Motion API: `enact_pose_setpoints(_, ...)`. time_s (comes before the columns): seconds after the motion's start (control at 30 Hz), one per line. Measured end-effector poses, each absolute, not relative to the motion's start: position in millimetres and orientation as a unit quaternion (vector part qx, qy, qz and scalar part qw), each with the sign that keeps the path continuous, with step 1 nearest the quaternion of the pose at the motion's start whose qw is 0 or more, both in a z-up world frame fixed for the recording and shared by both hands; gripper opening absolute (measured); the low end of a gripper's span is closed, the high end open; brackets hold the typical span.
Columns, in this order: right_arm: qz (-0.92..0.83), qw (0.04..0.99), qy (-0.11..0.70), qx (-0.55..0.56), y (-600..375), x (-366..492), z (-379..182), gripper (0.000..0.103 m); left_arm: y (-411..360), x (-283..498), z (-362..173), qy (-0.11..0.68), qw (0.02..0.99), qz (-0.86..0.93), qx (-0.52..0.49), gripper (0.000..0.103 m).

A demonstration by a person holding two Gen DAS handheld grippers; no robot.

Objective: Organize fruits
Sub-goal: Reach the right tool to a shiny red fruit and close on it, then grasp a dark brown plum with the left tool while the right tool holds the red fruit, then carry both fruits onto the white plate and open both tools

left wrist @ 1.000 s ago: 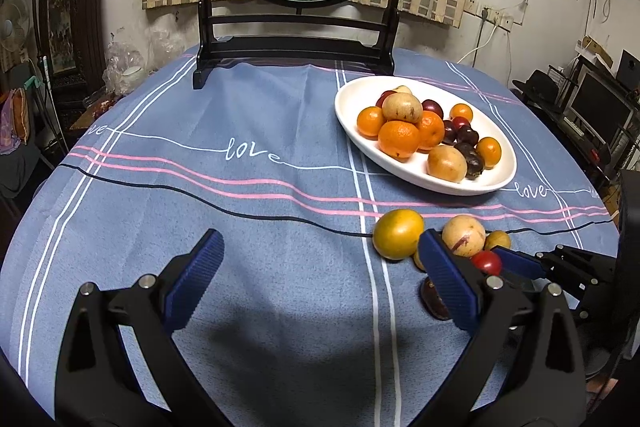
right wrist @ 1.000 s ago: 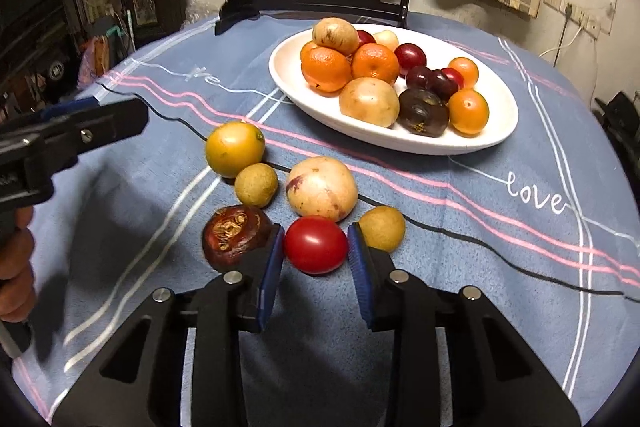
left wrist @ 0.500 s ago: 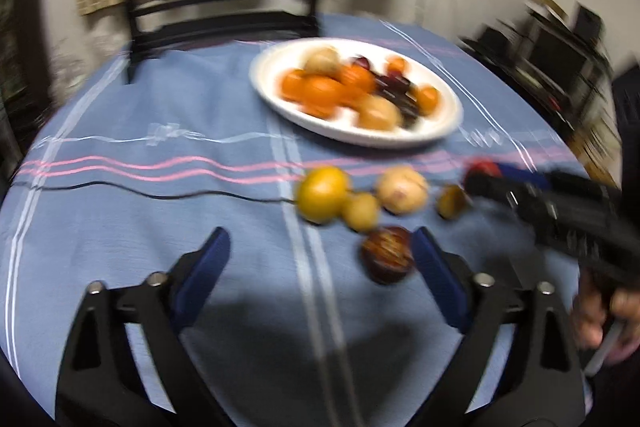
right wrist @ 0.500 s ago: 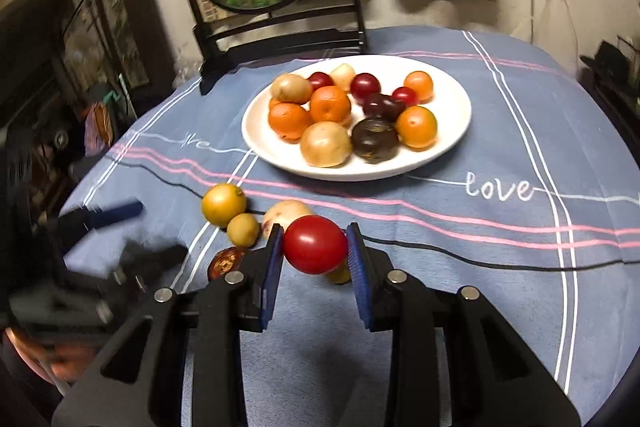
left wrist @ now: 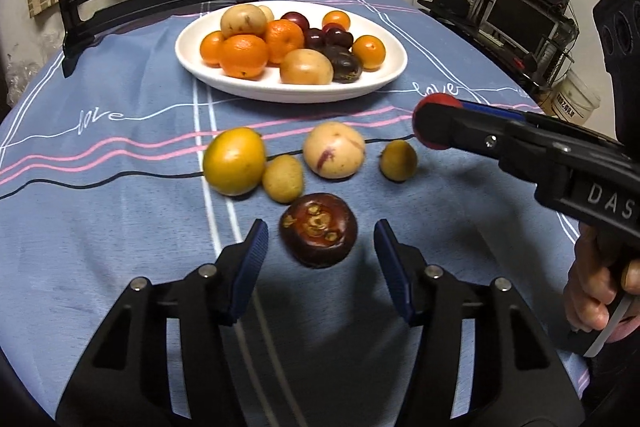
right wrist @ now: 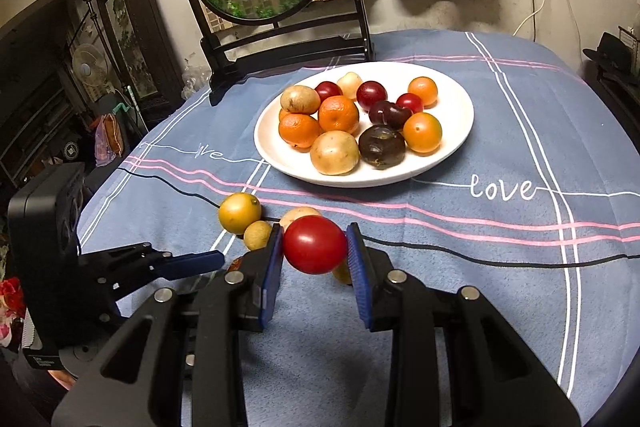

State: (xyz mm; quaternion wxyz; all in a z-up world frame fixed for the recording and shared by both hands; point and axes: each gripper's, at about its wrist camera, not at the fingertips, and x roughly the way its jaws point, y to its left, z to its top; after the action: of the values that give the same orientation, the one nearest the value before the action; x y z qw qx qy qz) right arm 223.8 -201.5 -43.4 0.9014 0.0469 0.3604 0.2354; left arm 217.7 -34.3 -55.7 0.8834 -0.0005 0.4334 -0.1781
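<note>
Your right gripper (right wrist: 315,245) clamps the round red tomato (right wrist: 315,244) clear of the cloth; your left gripper (left wrist: 318,247) is closing around the dark maroon mangosteen-like fruit (left wrist: 318,229), pads not yet touching it.

You can read white cursive "love" stitched into the blue striped tablecloth (right wrist: 520,299) just right of the oval white plate of oranges, potatoes and plums (right wrist: 460,131), and "DAS" in pale letters on your right gripper's black body in the left wrist view. Four loose fruits lie in a row between plate and mangosteen: the large yellow-orange fruit (left wrist: 234,161), small tan fruit (left wrist: 283,178), pale purple-streaked round fruit (left wrist: 334,155) and small olive-brown fruit (left wrist: 398,160). Bare cloth lies open right of them, out to the table's curved edge.
</note>
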Motion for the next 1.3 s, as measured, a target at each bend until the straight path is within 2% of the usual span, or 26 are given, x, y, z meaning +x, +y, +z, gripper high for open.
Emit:
enact_pose_setpoints(0.2, 0.239, 0.901, 0.357, 0.051, -202, 222, -41, 0.032, -46, 219, -60, 0.433, 0.886, -0.164, 0.017, 0.054)
enact_pose_setpoints(0.33, 0.241, 0.901, 0.356, 0.052, -202, 220, -40, 0.032, -47, 225, -66, 0.445, 0.882, -0.152, 0.020, 0.045)
enact_pose_setpoints(0.5, 0.239, 0.903, 0.354, 0.052, -203, 220, -39, 0.032, -52, 222, -68, 0.435, 0.887, -0.146, 0.043, 0.045)
enact_pose_setpoints(0.83, 0.231, 0.901, 0.363, 0.051, -204, 223, -44, 0.032, -45, 216, -56, 0.420, 0.893, -0.160, 0.016, 0.044)
enact_pose_setpoints(0.97, 0.232, 0.905, 0.354, 0.045, -206, 222, -44, 0.032, -35, 213, -42, 0.407, 0.897, -0.172, -0.016, 0.044)
enact_pose_setpoints(1.1, 0.229, 0.910, 0.343, 0.045, -210, 236, -35, 0.032, -34, 228, -16, 0.386, 0.906, -0.173, 0.006, 0.044)
enact_pose_setpoints(1.3, 0.188, 0.929, 0.315, 0.050, -215, 287, -23, 0.032, -33, 303, 22, 0.364, 0.917, -0.165, -0.010, 0.044)
